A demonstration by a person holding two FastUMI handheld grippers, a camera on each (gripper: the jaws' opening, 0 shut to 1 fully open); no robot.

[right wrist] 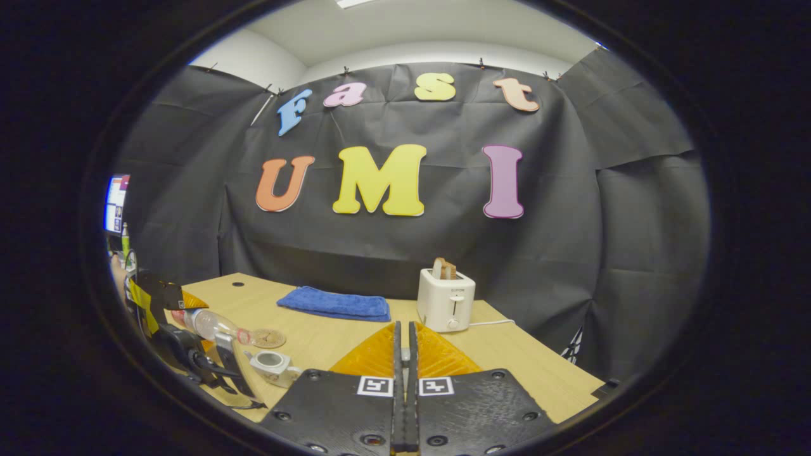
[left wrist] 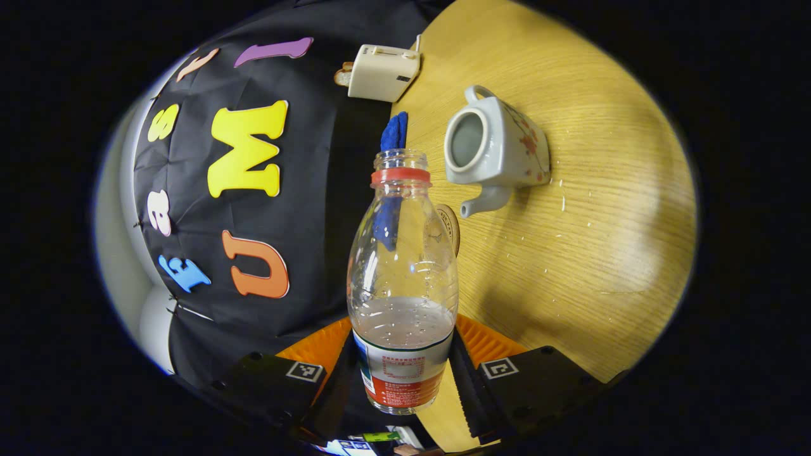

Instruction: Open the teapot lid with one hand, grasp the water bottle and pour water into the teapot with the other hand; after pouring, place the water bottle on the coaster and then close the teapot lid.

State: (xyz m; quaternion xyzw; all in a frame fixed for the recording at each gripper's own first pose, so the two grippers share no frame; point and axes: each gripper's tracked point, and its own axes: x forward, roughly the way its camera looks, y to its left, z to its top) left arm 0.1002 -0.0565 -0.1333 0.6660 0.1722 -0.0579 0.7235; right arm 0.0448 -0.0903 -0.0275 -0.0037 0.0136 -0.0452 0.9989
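In the left gripper view, my left fingers (left wrist: 403, 373) are pinching the water bottle (left wrist: 403, 278) at its labelled lower part, one finger pressing on each side. The bottle is capless, with a red ring under its open mouth, and water is lying in its lower half. It is pointing toward twelve o'clock, and the whole scene is rolled: the booth wall is standing at nine o'clock and the wooden surface (left wrist: 589, 253) is spreading out at three o'clock. Just past the bottle's shoulder, at about one o'clock, the edge of the round coaster (left wrist: 451, 227) is peeking out. Beyond it the white teapot (left wrist: 497, 149) is standing on the surface with its lid off, its open mouth showing, its spout pointing back toward the bottle. A blue towel (left wrist: 394, 132) is lying at twelve o'clock behind the bottle's neck, with a white toaster (left wrist: 383, 73) farther off.

In the right gripper view, my right fingers (right wrist: 403, 380) are pressed together with nothing visible between them. At eight o'clock the left gripper (right wrist: 190, 354) is tilting the bottle (right wrist: 212, 324), its mouth near the coaster (right wrist: 267, 338) and apart from the open teapot (right wrist: 274, 366). The towel (right wrist: 336, 303) and toaster (right wrist: 446, 301) are sitting toward the wall.
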